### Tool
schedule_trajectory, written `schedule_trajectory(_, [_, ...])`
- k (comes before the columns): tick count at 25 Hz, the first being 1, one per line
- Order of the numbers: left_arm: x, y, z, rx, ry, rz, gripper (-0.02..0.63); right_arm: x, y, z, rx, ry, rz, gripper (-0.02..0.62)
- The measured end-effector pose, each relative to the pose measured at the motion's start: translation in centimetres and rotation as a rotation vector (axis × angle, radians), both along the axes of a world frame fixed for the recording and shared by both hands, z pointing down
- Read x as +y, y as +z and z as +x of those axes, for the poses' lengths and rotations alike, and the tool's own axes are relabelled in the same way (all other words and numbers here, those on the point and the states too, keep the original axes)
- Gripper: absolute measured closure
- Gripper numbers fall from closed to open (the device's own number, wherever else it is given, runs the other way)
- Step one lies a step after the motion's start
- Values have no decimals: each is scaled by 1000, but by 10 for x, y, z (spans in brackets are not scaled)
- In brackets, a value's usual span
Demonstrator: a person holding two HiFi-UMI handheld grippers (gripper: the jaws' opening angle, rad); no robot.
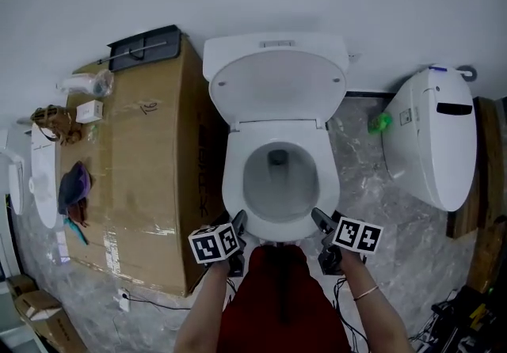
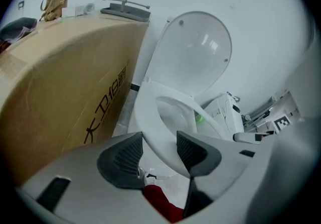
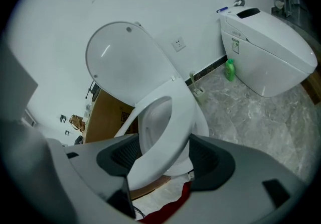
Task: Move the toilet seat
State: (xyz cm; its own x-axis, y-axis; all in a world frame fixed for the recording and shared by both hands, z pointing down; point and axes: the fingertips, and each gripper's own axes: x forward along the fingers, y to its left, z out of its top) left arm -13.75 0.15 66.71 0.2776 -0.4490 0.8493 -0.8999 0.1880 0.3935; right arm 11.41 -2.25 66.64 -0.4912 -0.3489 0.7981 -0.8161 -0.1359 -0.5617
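A white toilet stands in the middle of the head view with its lid [image 1: 277, 86] upright against the tank. The toilet seat [image 1: 234, 185] lies over the bowl. My left gripper [image 1: 238, 223] is at the seat's front left and my right gripper [image 1: 318, 221] at its front right. In the left gripper view the seat's rim [image 2: 150, 117] runs between the dark pads of the left gripper [image 2: 159, 142]. The right gripper view shows the seat [image 3: 175, 122] filling the gap of the right gripper [image 3: 163, 152], touching both pads.
A large cardboard box [image 1: 142, 161] stands close against the toilet's left side, with small items on top. A second white toilet [image 1: 436, 138] and a green bottle [image 1: 380, 123] are to the right on the marble floor. Cables lie by my feet.
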Motion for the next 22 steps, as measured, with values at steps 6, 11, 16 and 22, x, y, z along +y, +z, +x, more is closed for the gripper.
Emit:
schedule_trajectory(6, [-18, -31, -2, 4, -30, 21, 399, -18, -31, -2, -18, -2, 39, 290])
schedule_trajectory(11, [-33, -54, -2, 0, -39, 34, 399, -32, -54, -2, -22, -7, 61, 290])
schedule_trajectory(16, [-49, -74, -6, 5, -71, 57, 399, -53, -73, -3, -50, 45, 68, 290])
schedule_trajectory(22, [-50, -119, -12, 16, -72, 175, 399, -69, -95, -4, -72, 57, 93, 290])
